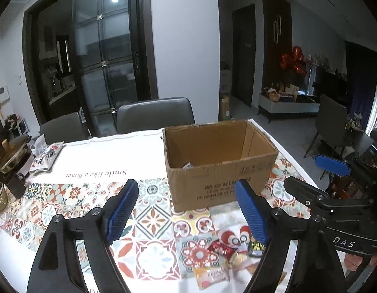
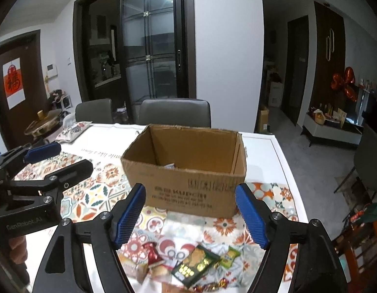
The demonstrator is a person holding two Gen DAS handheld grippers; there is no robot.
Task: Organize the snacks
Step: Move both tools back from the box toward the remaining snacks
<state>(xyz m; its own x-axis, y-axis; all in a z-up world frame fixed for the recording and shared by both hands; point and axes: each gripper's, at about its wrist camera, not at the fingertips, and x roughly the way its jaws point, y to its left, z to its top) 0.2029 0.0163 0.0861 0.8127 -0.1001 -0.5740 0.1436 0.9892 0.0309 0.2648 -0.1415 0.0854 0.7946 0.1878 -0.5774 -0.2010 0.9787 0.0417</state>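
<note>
Both grippers, left [image 1: 188,214] and right [image 2: 191,217], wide open, empty, above snack packets [image 2: 195,263] at table's near edge, before cardboard box [image 2: 186,171].

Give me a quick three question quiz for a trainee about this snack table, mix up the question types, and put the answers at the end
1. True or false: the left gripper is shut on a snack.
2. Multiple choice: where does the pile of loose snacks lie relative to the cardboard box? A) inside it B) on the near side of it, toward the grippers C) behind it, by the chairs
3. Fill in: the right gripper is ____ and holds nothing.

Key:
1. False; its jaws stand wide apart with nothing between them.
2. B; the snacks rest on the patterned tablecloth in front of the box.
3. open
</note>
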